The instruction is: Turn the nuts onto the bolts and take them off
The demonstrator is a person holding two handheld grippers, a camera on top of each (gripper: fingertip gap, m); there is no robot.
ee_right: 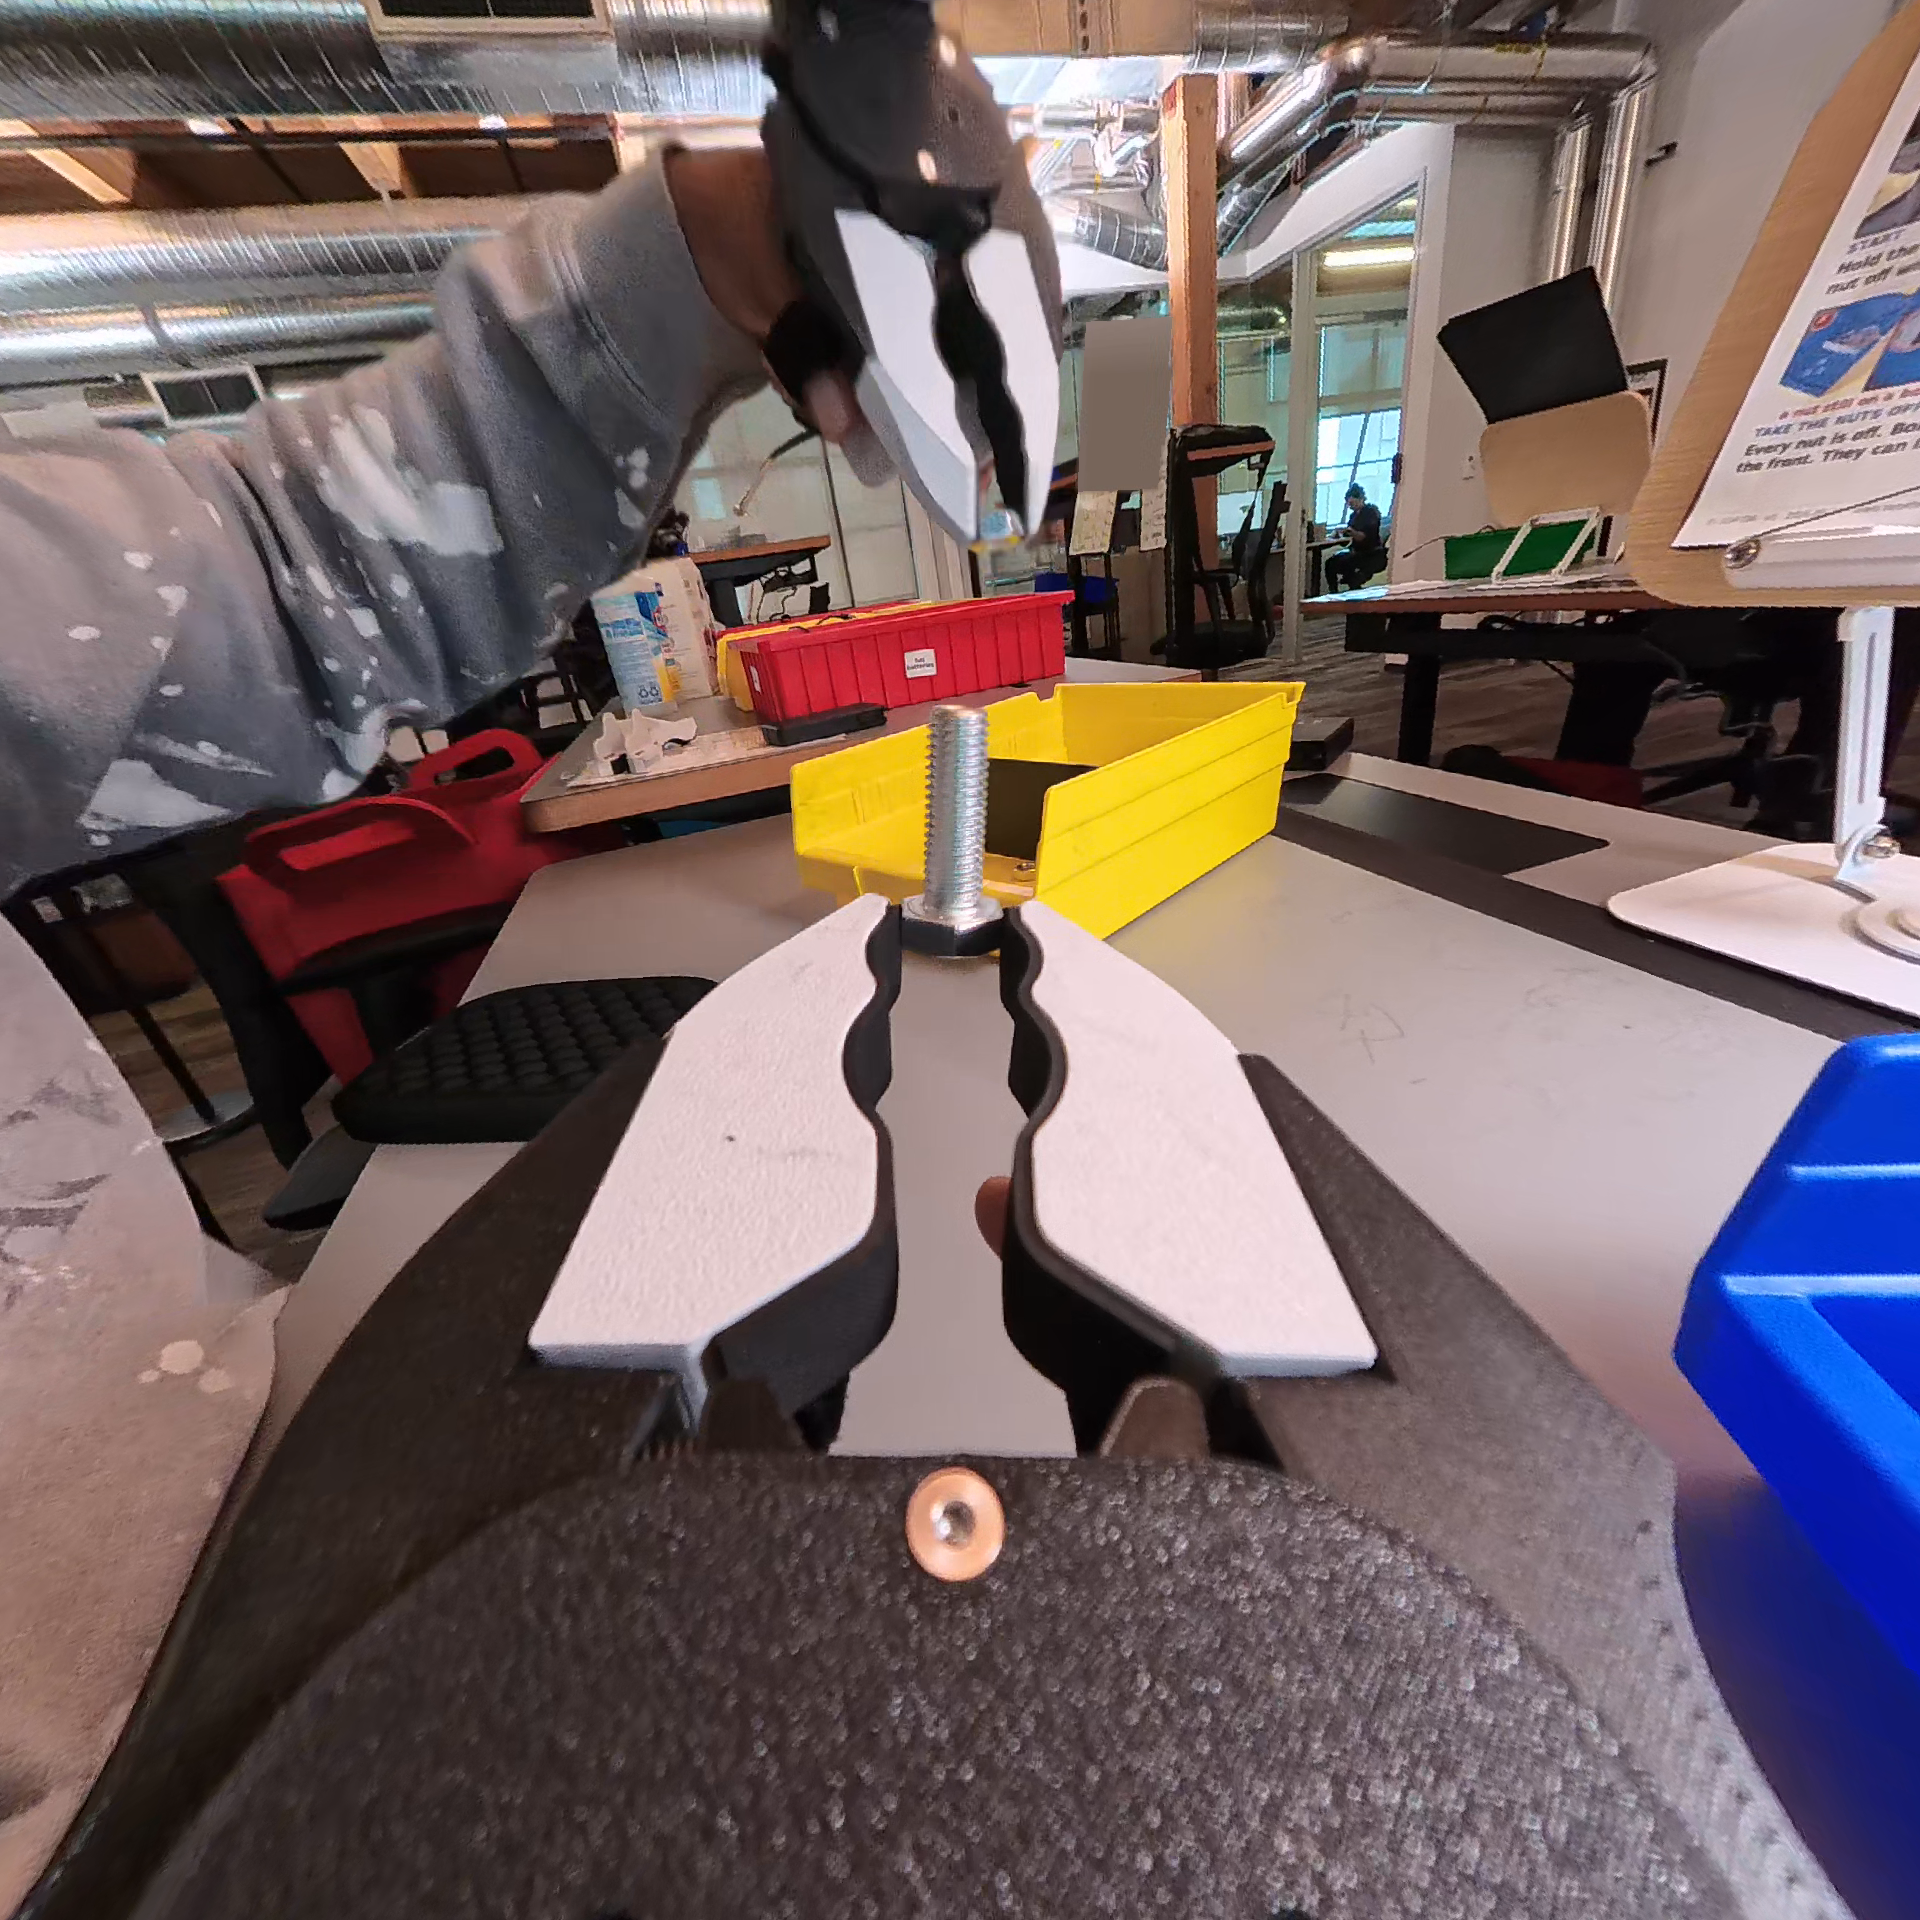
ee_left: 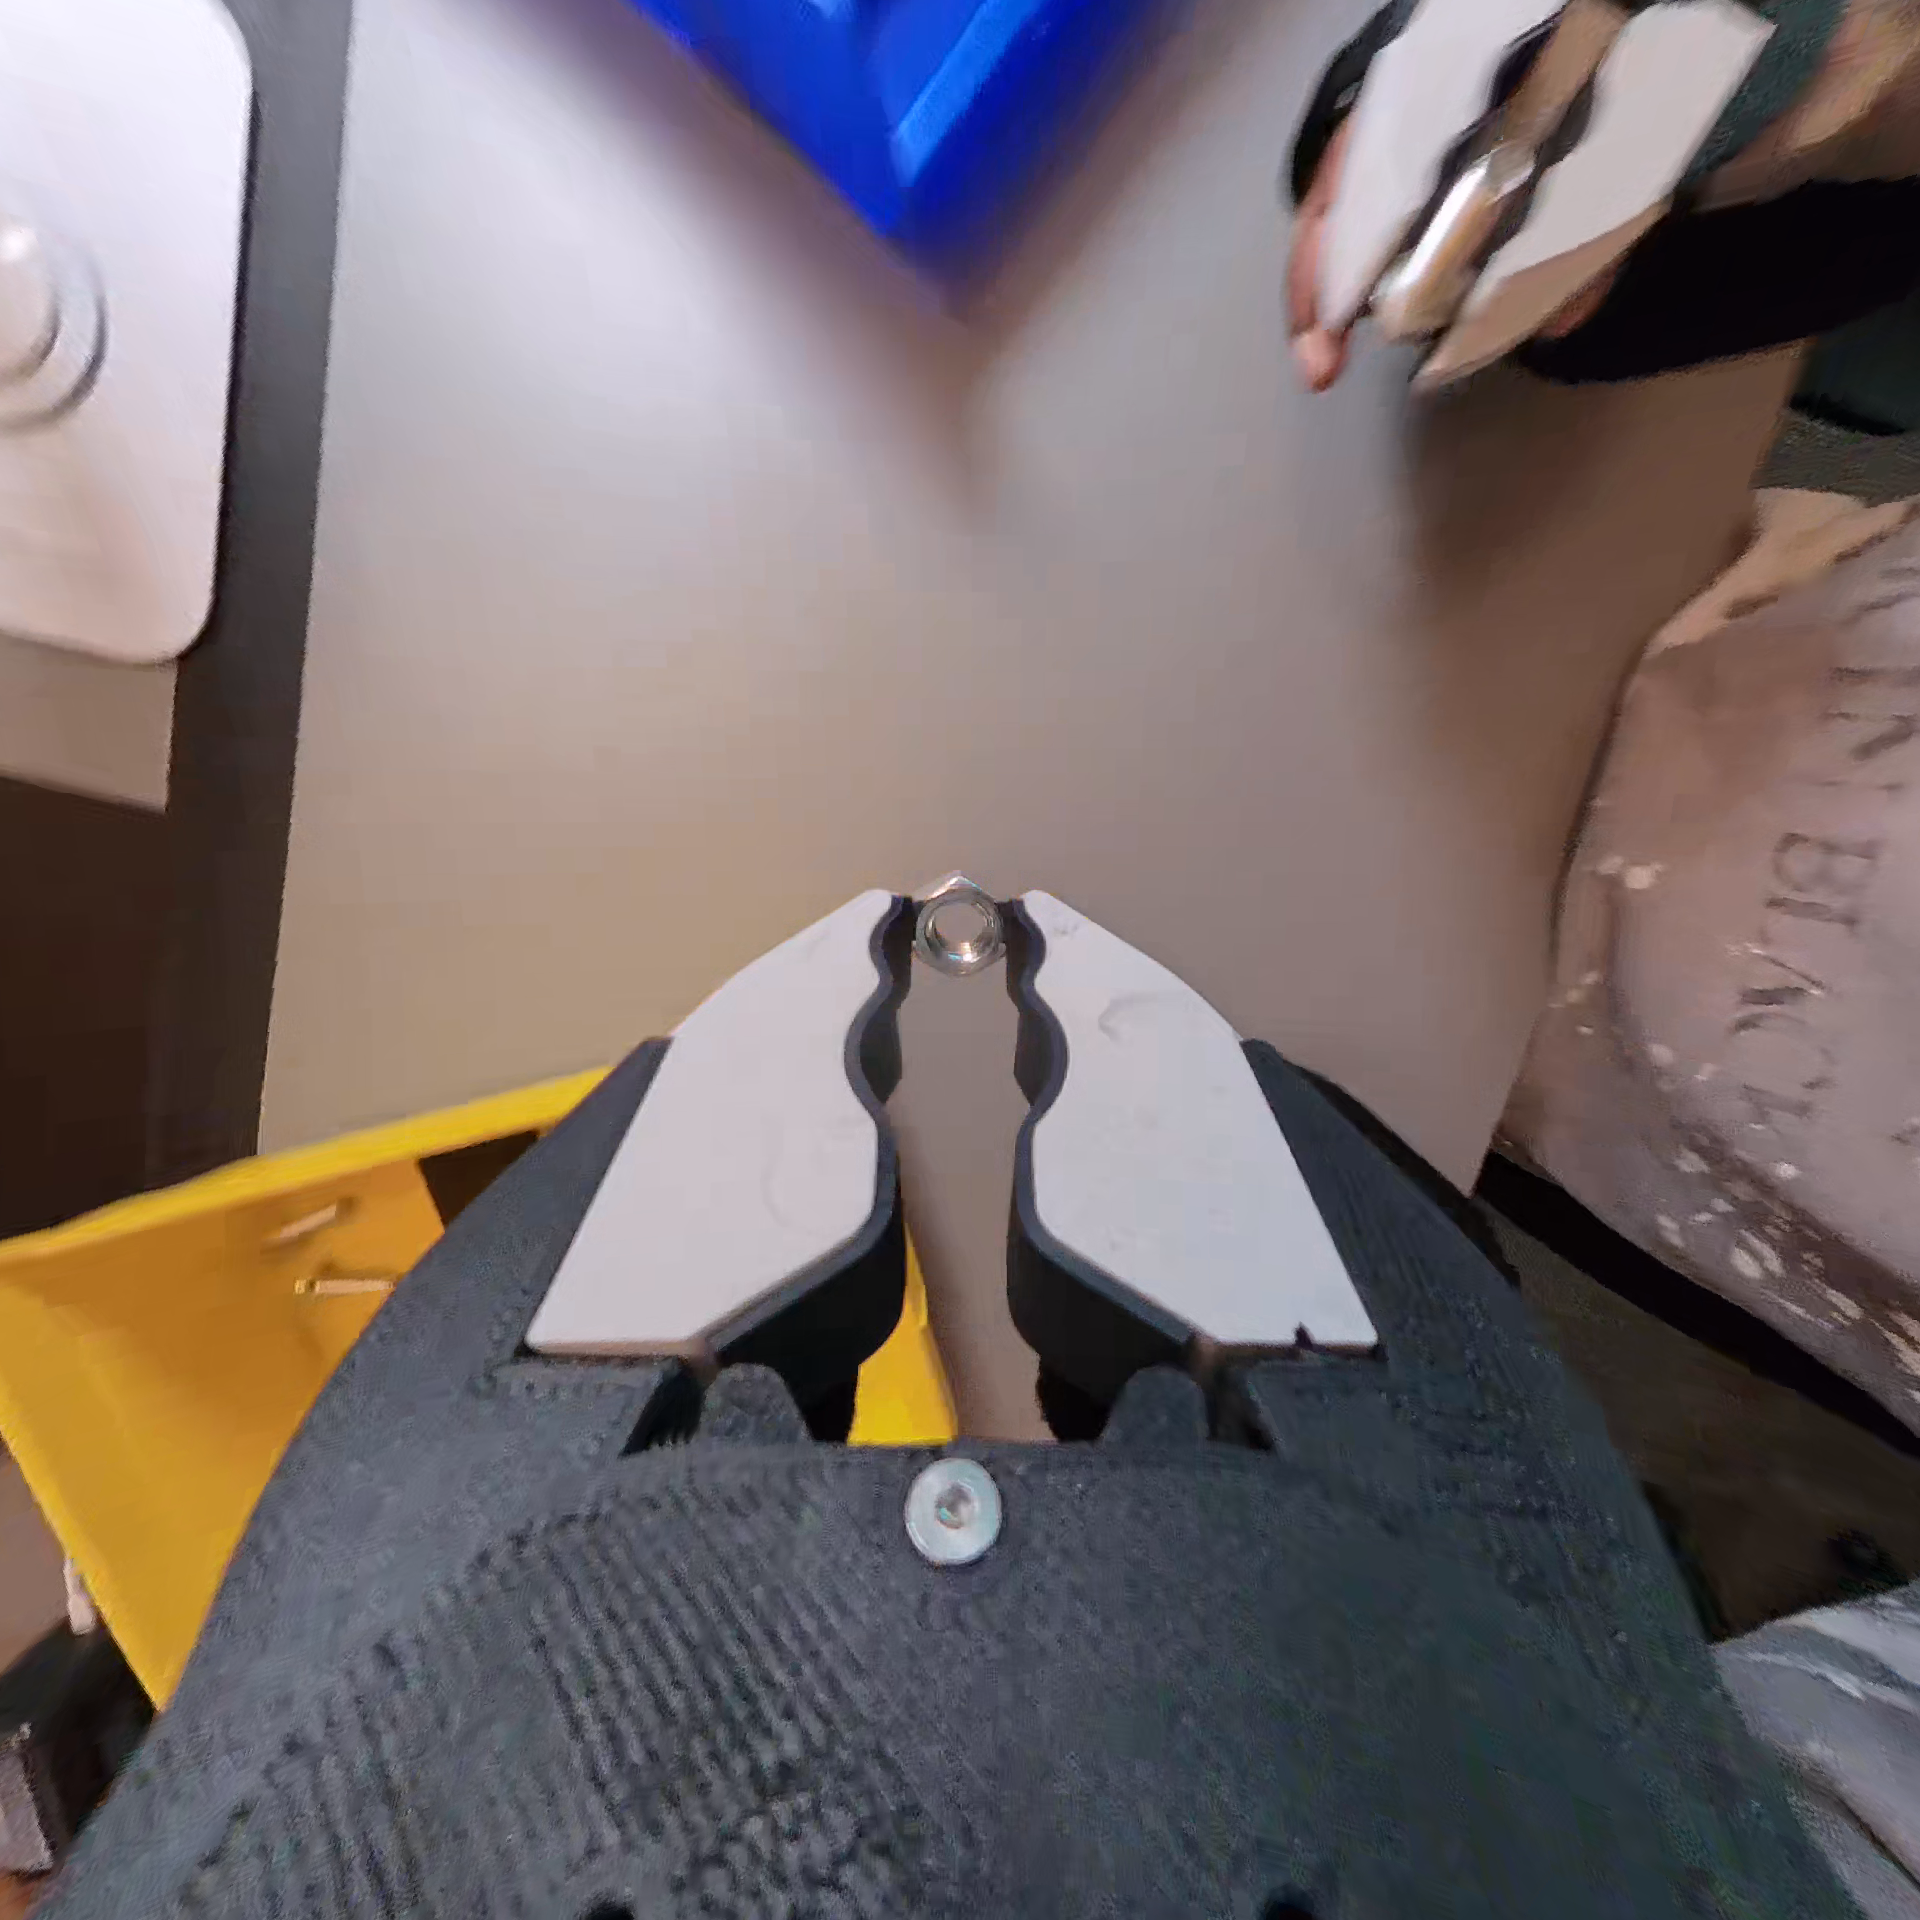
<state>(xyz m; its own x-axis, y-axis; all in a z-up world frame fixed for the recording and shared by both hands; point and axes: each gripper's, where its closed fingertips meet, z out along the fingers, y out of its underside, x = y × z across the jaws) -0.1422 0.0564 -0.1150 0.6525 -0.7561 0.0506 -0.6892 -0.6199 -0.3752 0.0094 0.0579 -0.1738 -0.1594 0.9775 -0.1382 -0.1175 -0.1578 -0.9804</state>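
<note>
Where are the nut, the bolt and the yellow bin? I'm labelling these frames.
nut (ee_left: 956,937): left wrist view, its face.
bolt (ee_right: 958,805): right wrist view, mid thread.
yellow bin (ee_right: 1164,821): right wrist view, its side wall.

Printed instruction sheet (ee_right: 1829,312) on a board — red bin (ee_right: 914,655) bears a label.

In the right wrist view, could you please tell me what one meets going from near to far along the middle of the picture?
Right gripper → bolt, its head held between the fingers, thread pointing up → yellow bin → red bin on the table behind.
</note>
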